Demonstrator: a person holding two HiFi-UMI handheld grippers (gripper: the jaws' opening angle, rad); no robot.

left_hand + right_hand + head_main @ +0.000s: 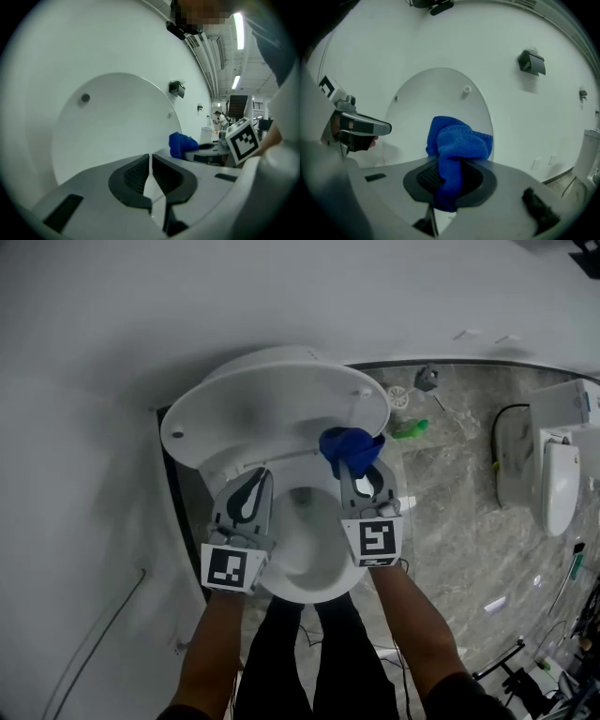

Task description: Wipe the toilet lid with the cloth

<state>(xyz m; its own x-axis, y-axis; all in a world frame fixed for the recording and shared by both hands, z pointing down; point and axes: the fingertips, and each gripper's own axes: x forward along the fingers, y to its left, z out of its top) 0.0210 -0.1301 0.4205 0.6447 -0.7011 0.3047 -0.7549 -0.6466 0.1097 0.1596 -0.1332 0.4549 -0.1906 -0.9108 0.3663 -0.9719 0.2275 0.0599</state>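
The white toilet lid (pixel 272 404) stands raised against the wall, its inner face towards me, also filling the left gripper view as the lid (pixel 112 126) and the right gripper view as the lid (pixel 440 93). My right gripper (pixel 354 465) is shut on a bunched blue cloth (pixel 349 448), which sits just before the lid's lower right part; the cloth (pixel 454 150) bulges out past the jaws. My left gripper (pixel 251 486) is shut and holds nothing, level with the hinge area left of the cloth. From the left gripper view the cloth (pixel 182 144) shows to the right.
The open bowl (pixel 309 549) lies below both grippers. A second white toilet (pixel 553 474) stands on the grey marble floor at right, with a green object (pixel 410 431) and cables near it. A white wall runs behind and to the left.
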